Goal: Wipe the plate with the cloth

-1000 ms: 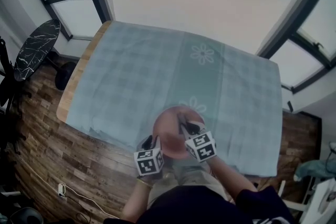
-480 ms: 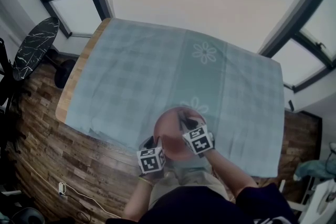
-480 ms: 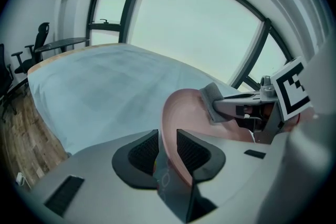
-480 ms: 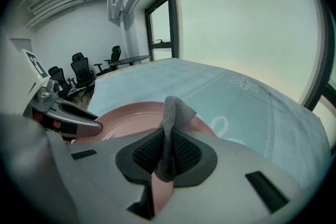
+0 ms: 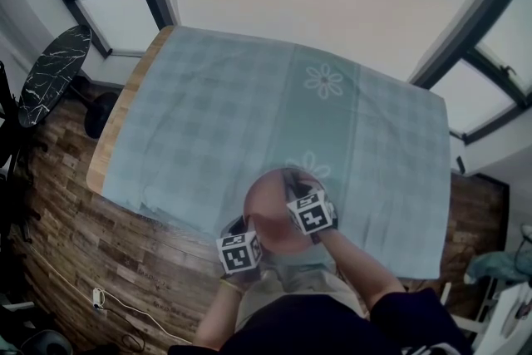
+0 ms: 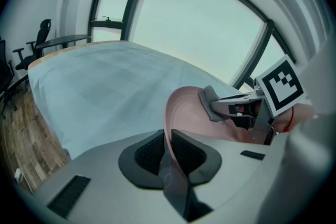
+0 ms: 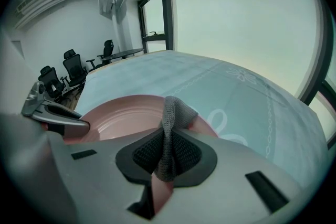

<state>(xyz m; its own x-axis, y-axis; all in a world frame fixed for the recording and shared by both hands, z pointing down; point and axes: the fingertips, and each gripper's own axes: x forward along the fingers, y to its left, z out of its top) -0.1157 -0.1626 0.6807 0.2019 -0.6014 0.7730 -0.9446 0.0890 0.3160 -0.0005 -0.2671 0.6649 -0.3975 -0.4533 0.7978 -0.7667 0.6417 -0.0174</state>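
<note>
Pink plate sits beneath pinched grey cloth.

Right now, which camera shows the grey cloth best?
The right gripper view: the cloth fills the centre, pinched between the pads of the right gripper, just above the pink plate. The left gripper view catches only a small grey fold of it off to the side. In the head view it is too small to make out.

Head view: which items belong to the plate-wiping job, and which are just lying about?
Job: plate; cloth; left gripper, whose jaws have just been closing on the plate rim; right gripper, pinching the cloth.
Lying about: tablecloth; office chairs.
</note>
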